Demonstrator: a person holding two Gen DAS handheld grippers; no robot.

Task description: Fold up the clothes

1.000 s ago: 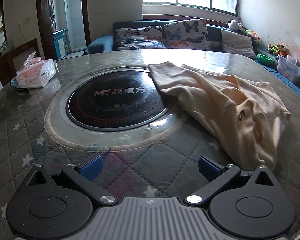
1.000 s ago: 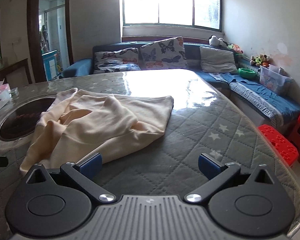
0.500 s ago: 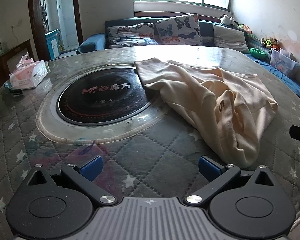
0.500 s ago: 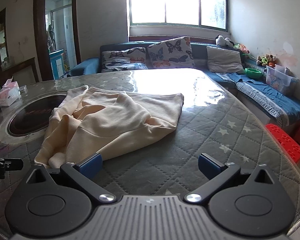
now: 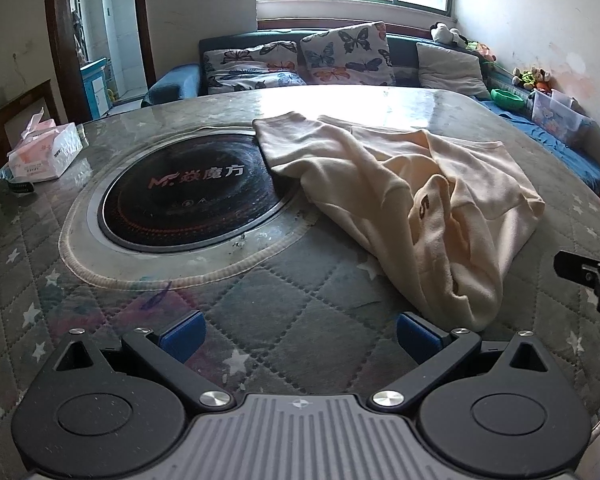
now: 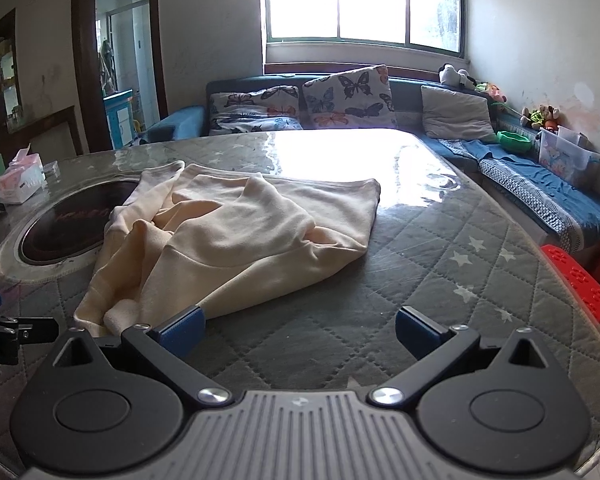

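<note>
A cream sweatshirt [image 5: 412, 196] lies crumpled on the quilted star-pattern table [image 5: 284, 300], partly over the black round cooktop [image 5: 184, 196]. It also shows in the right wrist view [image 6: 236, 240]. My left gripper [image 5: 298, 336] is open and empty, just near of the garment's near hem. My right gripper [image 6: 298, 332] is open and empty; its left fingertip [image 6: 182, 326] is close to the garment's near edge. The right gripper's tip shows at the left view's right edge [image 5: 588, 276]; the left gripper's tip shows at the right view's left edge [image 6: 16, 336].
A pink tissue box [image 5: 44, 152] stands at the table's far left. A sofa with butterfly pillows [image 5: 340, 60] runs behind the table. A red stool [image 6: 576, 280] and a blue-covered bench [image 6: 540, 196] are to the right of the table.
Both grippers have drawn back and risen, so the sweatshirt sits farther off in both views. The garment has not moved. Both grippers stay open.
</note>
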